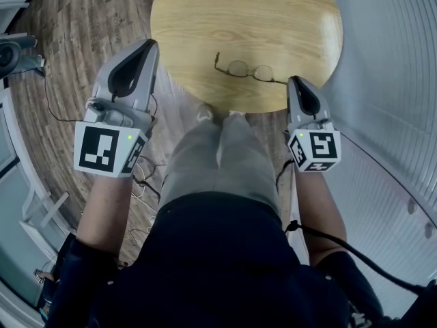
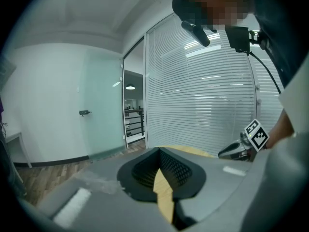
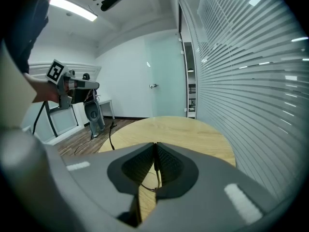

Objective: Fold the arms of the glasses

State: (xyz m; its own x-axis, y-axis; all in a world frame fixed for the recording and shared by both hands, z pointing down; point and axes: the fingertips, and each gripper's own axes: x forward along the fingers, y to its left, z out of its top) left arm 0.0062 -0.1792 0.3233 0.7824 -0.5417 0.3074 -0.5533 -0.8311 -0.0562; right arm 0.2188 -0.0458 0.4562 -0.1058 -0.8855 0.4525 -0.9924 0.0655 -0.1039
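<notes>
The right hand-held gripper (image 1: 296, 80) pinches the arm tip of the glasses (image 1: 246, 69), which lie on the desk (image 1: 259, 19) just ahead-left of it; the left hand-held gripper (image 1: 151, 44) is pressed together, empty.

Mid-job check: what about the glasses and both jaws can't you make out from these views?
Glasses hinges: head view, too small to read.
Right arm's tip: head view, covered by the right gripper; contact cannot be told.
Right gripper view: its shut jaws hide all but a sliver of wire frame.
Left gripper view: glasses not seen, blocked by the body of the left gripper.
</notes>
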